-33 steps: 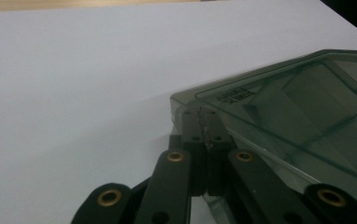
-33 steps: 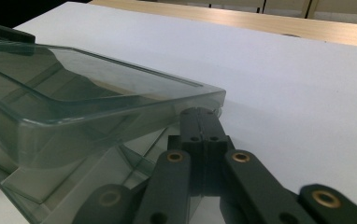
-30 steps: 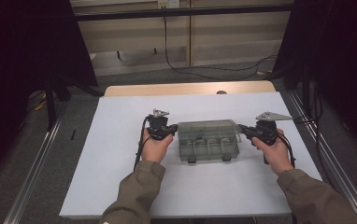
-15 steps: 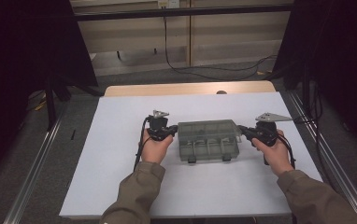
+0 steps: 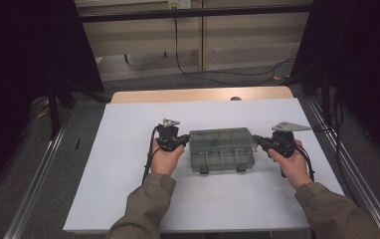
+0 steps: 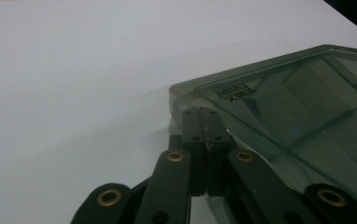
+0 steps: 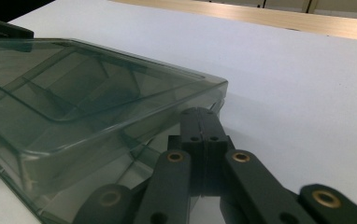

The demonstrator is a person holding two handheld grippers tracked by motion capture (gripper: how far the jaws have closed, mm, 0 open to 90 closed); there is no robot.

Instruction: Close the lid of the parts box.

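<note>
both forearms come in from the bottom of the high view, sleeved in olive, and angle slightly inward. the left hand [image 5: 166,158] grips the left hand-held gripper [image 5: 179,143], which points to the right. the right hand [image 5: 291,164] grips the right hand-held gripper [image 5: 257,142], which points to the left, so the two face each other. in each gripper view the two black jaws are pressed flat together with no gap between them.

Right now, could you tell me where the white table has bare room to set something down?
The white table is bare left of the left gripper, behind the clear box up to the wooden strip, and along the near edge between the sleeves. The middle is crowded, with the right gripper at the box's right end.
</note>
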